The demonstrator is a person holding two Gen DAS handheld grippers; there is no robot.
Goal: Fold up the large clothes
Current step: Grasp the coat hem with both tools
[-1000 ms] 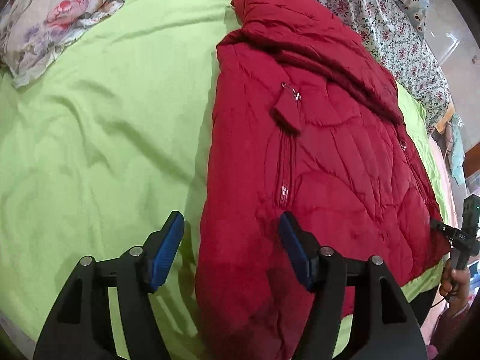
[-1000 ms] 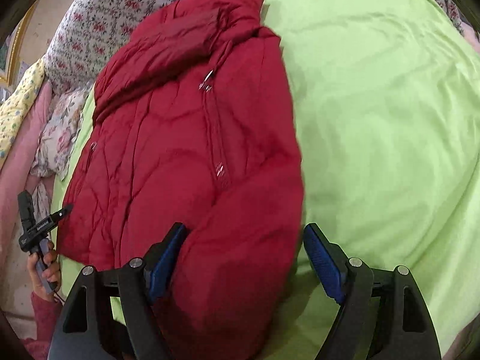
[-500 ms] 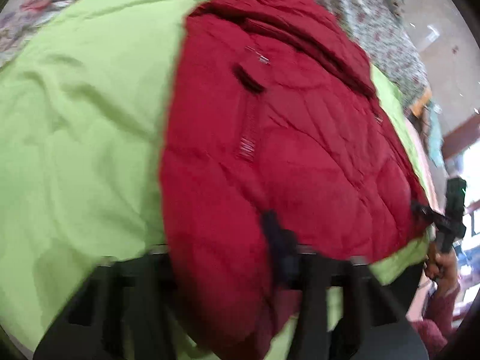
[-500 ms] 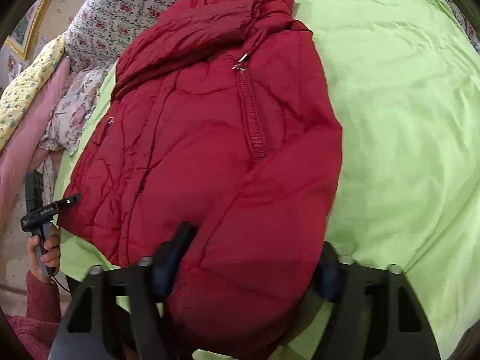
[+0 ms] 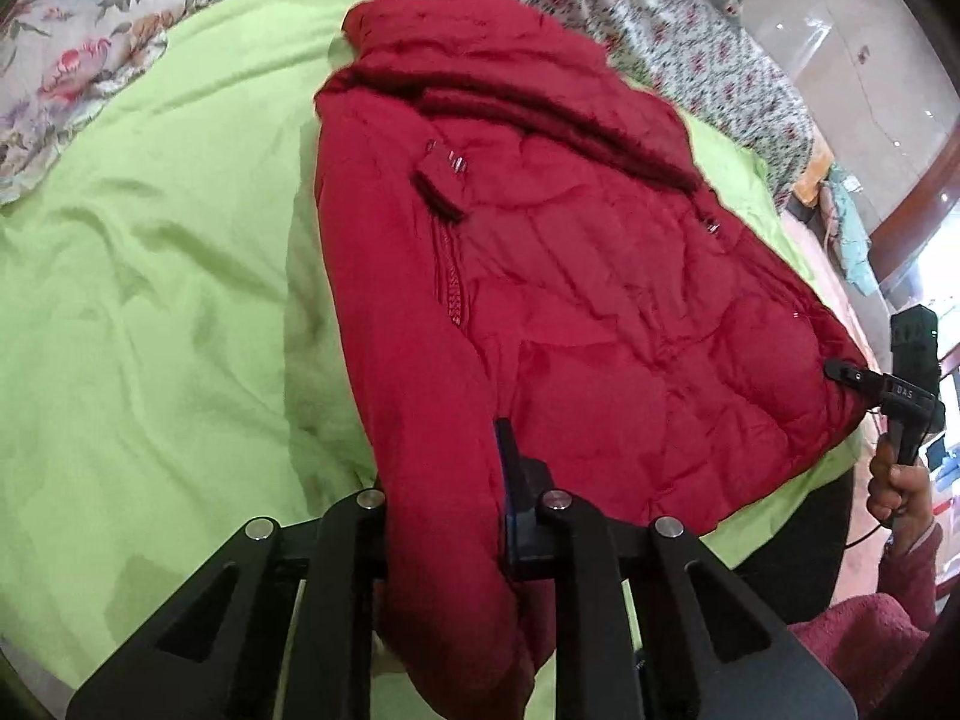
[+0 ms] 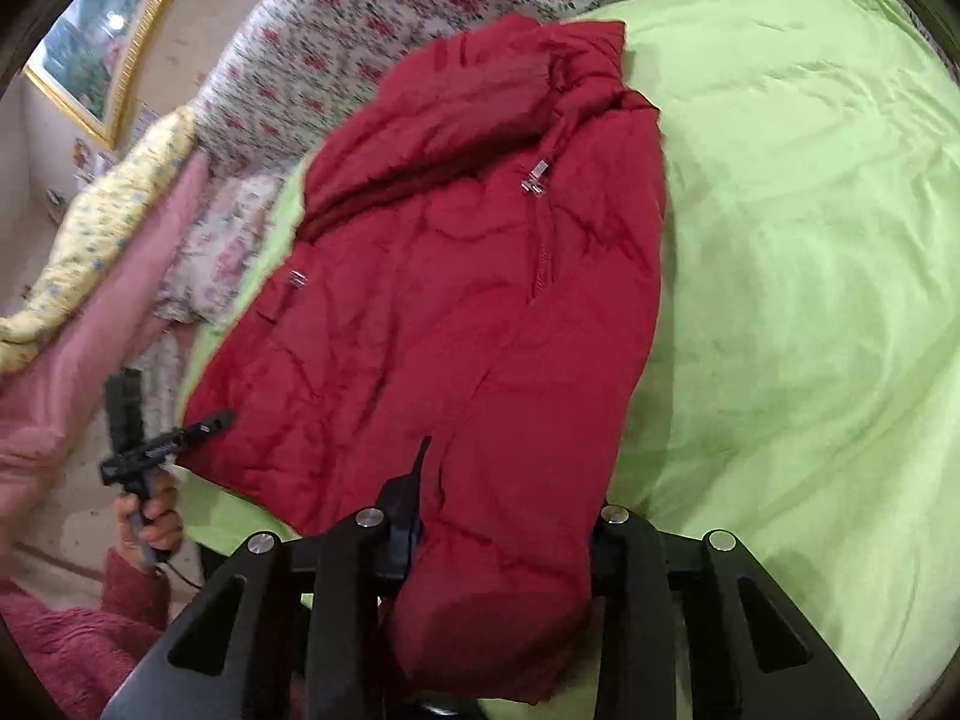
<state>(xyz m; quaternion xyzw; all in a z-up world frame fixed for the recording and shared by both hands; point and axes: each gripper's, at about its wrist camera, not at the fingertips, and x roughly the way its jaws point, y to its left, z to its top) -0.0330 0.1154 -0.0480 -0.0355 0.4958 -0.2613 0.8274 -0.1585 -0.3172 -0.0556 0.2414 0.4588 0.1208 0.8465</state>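
Item: red padded jacket (image 5: 570,276), laid on the green bed sheet (image 5: 150,300) toward one edge, one sleeve folded across the chest. Hem pinched by both the left hand-held gripper (image 5: 444,510) and the right hand-held gripper (image 6: 498,546), jaws lately closing on the fabric. Judged status: fold up toward the collar outstanding.

Both grippers' fingers closed onto jacket (image 5: 570,276) hem

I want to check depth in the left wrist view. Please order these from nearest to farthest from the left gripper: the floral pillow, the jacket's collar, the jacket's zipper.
From the left gripper, which is clamped on the red jacket's near hem:
1. Zipper, mid-jacket, straight ahead.
2. Collar, at the jacket's far end.
3. Floral pillow, far left corner of the green sheet.
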